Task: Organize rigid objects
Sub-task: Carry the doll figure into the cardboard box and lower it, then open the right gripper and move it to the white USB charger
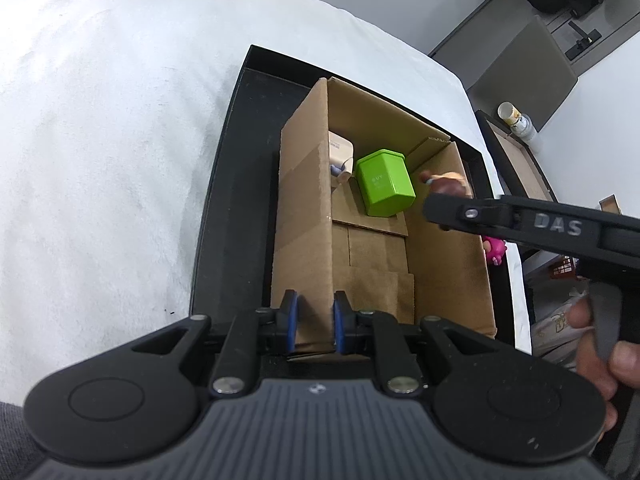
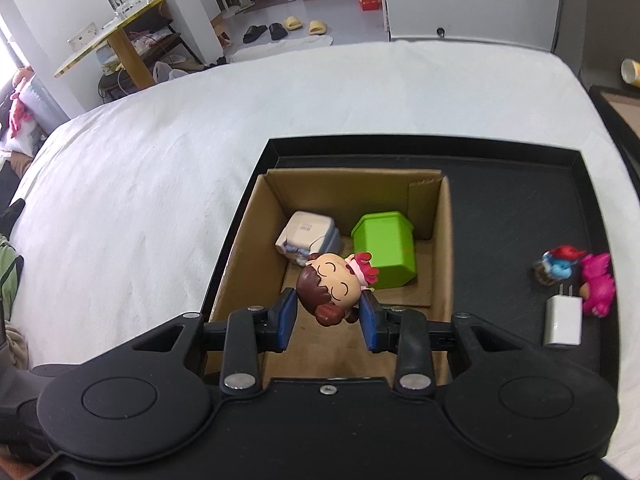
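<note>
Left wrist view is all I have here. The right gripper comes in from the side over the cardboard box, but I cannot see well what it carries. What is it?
Observer: The right gripper is shut on a doll figure with brown hair and a pink bow, above the cardboard box.
Operator: What else waits outside the box?
Observer: On the black tray, to the right of the box, lie a white charger, a pink figure and a small blue and red figure.
Operator: Is the white pack in the box whole?
Observer: Yes, the white pack sits left of the green container.
</note>
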Tool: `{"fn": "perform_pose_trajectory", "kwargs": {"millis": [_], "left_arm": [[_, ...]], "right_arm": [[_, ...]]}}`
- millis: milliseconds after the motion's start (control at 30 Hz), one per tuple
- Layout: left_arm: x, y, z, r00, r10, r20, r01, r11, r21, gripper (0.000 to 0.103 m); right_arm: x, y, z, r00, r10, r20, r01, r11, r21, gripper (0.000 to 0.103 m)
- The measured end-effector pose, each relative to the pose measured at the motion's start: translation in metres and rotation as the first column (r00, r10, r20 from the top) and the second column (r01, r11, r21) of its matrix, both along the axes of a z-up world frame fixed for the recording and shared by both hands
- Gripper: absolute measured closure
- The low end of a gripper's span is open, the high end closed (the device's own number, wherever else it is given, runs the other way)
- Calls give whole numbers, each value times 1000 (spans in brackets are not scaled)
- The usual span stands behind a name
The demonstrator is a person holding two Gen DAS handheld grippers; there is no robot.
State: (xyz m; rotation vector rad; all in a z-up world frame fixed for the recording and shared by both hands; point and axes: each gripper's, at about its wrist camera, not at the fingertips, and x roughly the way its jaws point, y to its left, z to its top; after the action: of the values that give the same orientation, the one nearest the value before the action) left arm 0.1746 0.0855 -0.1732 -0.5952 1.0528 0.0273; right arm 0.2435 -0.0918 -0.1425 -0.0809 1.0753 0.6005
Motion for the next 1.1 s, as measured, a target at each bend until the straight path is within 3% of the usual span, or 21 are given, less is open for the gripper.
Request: {"fn": "perform_pose_trajectory", "kwargs": {"millis": [633,800,1000,1033,1100], "left_arm": [[0,3,-2,1000,-3,1,3,1000,-11,86],[0,2,-2,1000,0,1,0,1000,-10,86],[0,2,-1,1000,4,6,-4,1000,-5,86],[0,2,-1,1000,5,7,-5,1000,-5,86],[0,2,-1,1000,6,6,-6,1000,-6,86]], "right_arm": [[9,21,-40,985,-63,-159,70,997,41,69],[9,18,-42,978,-79,-192,96,992,81,63],[11,5,-33,980,-84,-181,102,991,89,62],[11,3,-30,981,-84,-175,100,991,89,61],[9,-1,-24,984,-79,-157,95,991,95,48]]}}
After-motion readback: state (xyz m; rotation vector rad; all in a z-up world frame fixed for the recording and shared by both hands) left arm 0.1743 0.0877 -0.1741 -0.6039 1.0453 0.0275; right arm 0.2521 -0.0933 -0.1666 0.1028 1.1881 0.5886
